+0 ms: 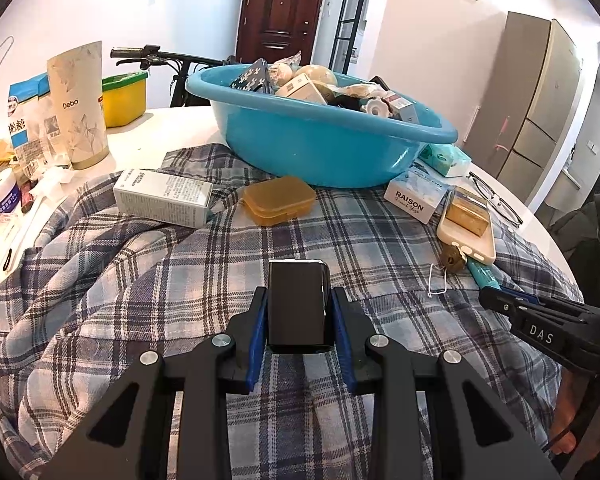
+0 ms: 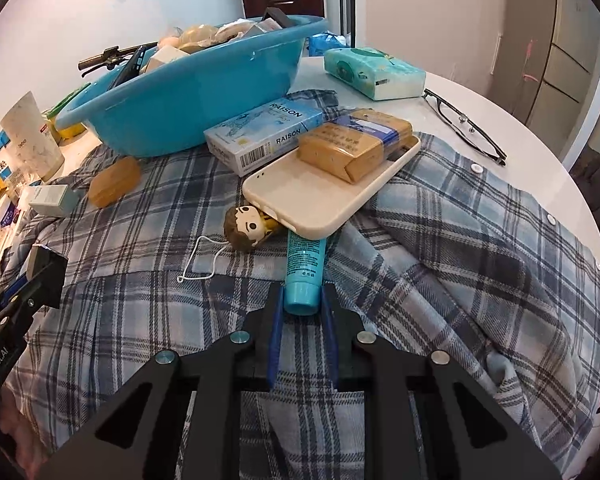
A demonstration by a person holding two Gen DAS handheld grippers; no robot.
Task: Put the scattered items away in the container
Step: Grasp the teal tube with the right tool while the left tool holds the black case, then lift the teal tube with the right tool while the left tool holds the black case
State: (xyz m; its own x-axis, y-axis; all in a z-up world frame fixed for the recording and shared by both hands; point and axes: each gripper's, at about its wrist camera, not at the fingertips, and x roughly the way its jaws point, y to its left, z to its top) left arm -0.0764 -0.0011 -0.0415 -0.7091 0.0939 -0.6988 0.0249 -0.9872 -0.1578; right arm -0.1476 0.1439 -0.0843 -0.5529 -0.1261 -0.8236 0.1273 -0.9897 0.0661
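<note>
A blue basin [image 1: 320,144] full of items stands at the back of the table; it also shows in the right wrist view [image 2: 188,92]. My left gripper [image 1: 299,312] is shut on a black box [image 1: 298,304], above the plaid shirt [image 1: 140,280]. My right gripper [image 2: 302,304] is shut on the cap end of a teal tube [image 2: 305,268], whose far end lies under a cream phone case [image 2: 328,196]. A tan packet [image 2: 352,144] lies on the case. A doll head keychain [image 2: 246,226], a RAISON box [image 2: 260,132], an amber case [image 1: 278,200] and a white carton [image 1: 164,196] lie around.
A tissue pack [image 2: 374,72] and glasses [image 2: 464,124] lie on the white table at the right. A Debo cup [image 1: 80,104], bags and a yellow tub [image 1: 124,98] stand at the left. A bicycle handlebar [image 1: 156,56] is behind the table.
</note>
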